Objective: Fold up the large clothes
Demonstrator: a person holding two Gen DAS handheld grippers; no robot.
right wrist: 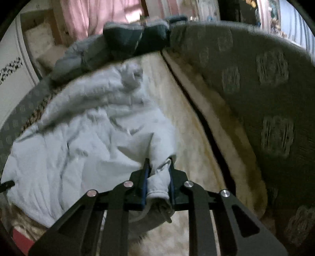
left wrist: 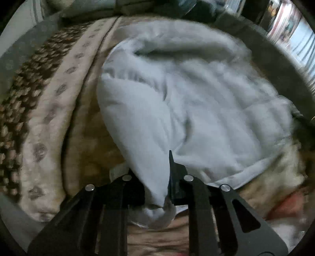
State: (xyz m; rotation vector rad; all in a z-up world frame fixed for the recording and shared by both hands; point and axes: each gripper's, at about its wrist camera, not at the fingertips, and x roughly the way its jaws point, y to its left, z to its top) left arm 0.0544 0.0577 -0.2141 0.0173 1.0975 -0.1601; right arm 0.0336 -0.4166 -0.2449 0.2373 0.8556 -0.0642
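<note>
Garment: a big pale grey-white padded garment (left wrist: 196, 94) lies rumpled across the beige cover (right wrist: 189, 122), heaped in soft folds.
Near edge: two bunched ends are lifted off the cover, one in each gripper.
Left gripper (left wrist: 157, 177): jaws drawn narrow, pinching a thick bunch of the white fabric that spills down between the fingers.
Right gripper (right wrist: 158, 177): jaws narrow too, blue pads clamped on a cuff-like hemmed end.
Left side: a brown patterned band (left wrist: 21, 102) runs along the cover's edge.
Right side: a grey upholstered backrest (right wrist: 265, 88) with pale motifs rises beside the cover.
Far end: dark folded cushions (right wrist: 135, 39), pink curtain (right wrist: 98, 15) behind.
</note>
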